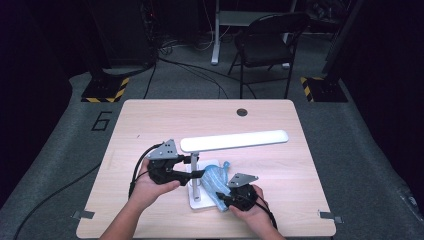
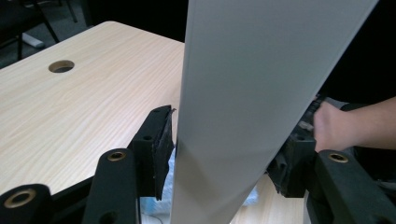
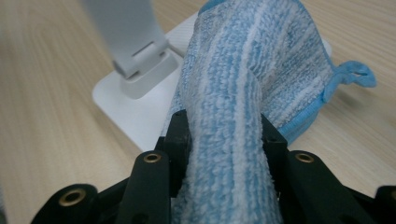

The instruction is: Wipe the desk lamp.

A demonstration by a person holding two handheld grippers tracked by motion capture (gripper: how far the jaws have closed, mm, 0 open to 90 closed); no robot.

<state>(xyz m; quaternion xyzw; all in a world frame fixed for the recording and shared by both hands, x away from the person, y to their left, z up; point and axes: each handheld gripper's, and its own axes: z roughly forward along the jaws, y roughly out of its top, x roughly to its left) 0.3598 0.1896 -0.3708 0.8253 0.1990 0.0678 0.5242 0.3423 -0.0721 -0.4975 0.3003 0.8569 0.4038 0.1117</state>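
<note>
A white desk lamp stands near the table's front middle, with a long flat head (image 1: 235, 140), a thin post (image 1: 195, 167) and a square base (image 1: 200, 204). My left gripper (image 1: 198, 173) comes in from the left and is shut on the post. In the left gripper view both pads press the sides of the post (image 2: 243, 93). A blue and white striped cloth (image 1: 215, 181) lies over the base's right side. My right gripper (image 1: 223, 200) is shut on the cloth (image 3: 243, 70), bunched between its jaws (image 3: 224, 135) just in front of the base (image 3: 135, 112).
The light wooden table (image 1: 150, 120) has a round cable hole (image 1: 242, 112) at its far middle. A black chair (image 1: 265, 45) and cables sit on the floor beyond. In the left gripper view the person's other hand (image 2: 336, 126) is close behind the post.
</note>
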